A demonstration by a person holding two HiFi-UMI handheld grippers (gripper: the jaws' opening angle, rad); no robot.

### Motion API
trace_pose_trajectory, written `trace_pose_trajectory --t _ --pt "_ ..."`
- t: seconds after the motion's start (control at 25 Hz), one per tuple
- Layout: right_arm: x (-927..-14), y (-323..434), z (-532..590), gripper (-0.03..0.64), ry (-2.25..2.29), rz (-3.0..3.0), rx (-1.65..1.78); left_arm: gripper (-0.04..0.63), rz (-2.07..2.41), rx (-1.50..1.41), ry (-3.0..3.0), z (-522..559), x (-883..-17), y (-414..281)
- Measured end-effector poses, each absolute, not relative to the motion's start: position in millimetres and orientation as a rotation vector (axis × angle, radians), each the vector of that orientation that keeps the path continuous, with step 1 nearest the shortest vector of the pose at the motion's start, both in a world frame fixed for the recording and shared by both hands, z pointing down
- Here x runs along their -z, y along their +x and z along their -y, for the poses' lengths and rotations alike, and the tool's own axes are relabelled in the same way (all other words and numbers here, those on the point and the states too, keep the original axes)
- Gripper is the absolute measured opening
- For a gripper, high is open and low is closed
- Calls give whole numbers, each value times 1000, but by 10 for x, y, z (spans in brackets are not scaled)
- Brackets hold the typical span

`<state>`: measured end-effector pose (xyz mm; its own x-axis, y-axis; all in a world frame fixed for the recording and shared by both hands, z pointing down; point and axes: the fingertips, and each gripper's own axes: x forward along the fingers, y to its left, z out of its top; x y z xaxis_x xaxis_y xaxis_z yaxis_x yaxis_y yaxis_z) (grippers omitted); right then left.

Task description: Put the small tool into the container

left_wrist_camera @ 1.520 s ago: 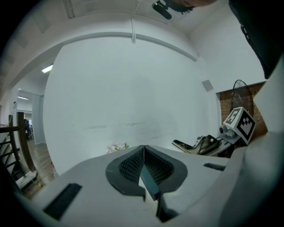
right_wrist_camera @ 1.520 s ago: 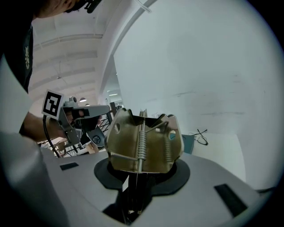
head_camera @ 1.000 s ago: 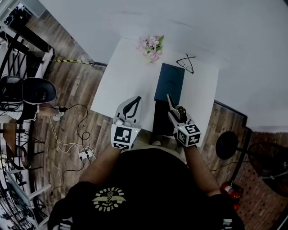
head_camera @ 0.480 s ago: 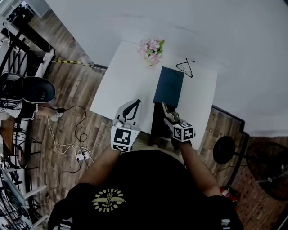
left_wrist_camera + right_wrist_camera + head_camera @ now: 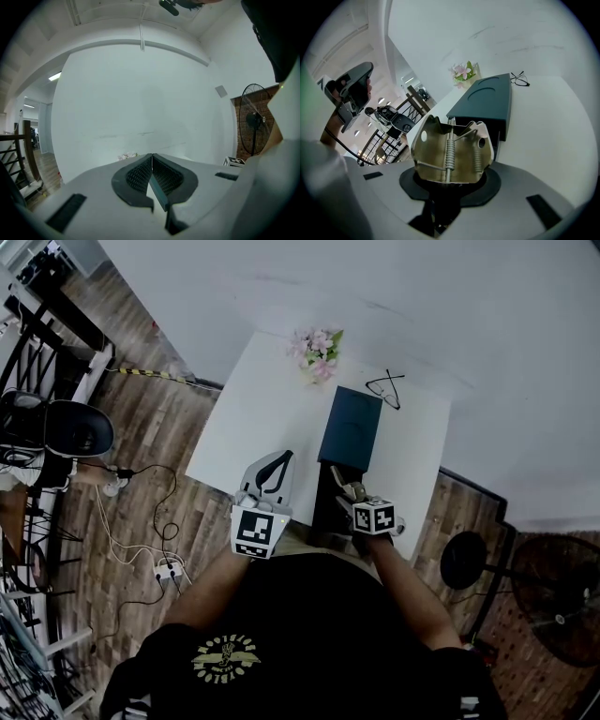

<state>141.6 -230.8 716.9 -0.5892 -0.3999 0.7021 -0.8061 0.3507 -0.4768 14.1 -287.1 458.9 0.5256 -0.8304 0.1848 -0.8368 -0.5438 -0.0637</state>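
At the near edge of the white desk (image 5: 246, 418), the right claw (image 5: 351, 490) has descended, clenched on the silver spring-steel clip (image 5: 452, 150) just short of the dark-teal rectangular container (image 5: 352, 426) — insertion not yet done. The left claw (image 5: 151, 174) is closed and empty.

R gripper (image 5: 449, 182) gripped a metal spring clip (image 5: 452, 150), jaws shut on it, w/ dark teal container (image 5: 487, 101) just behind on white table (image 5: 548, 126). Flowers (image 5: 463, 72) & glasses (image 5: 519, 78) lay beyond.

Container (image 5: 487, 97) front partly behind small tool (image 5: 452, 152)
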Motion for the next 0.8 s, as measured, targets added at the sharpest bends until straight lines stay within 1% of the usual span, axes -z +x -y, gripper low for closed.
trace_pose_trajectory --t 0.32,0.72,0.76,0.8 --pt "-7270 1402 2357 110 1032 2086 -1166 9 1487 -300 2714 2950 -4642 134" --pt "-7396 1318 2400 115 967 2038 -1020 9 1464 -307 2724 2983 -4666 176" --pt "-7394 1306 2408 133 962 2037 -1007 9 1462 -311 2724 2984 -4676 178" --pt "-7390 1288 2403 170 953 2040 -1009 9 1460 -314 2725 2982 -4684 182"
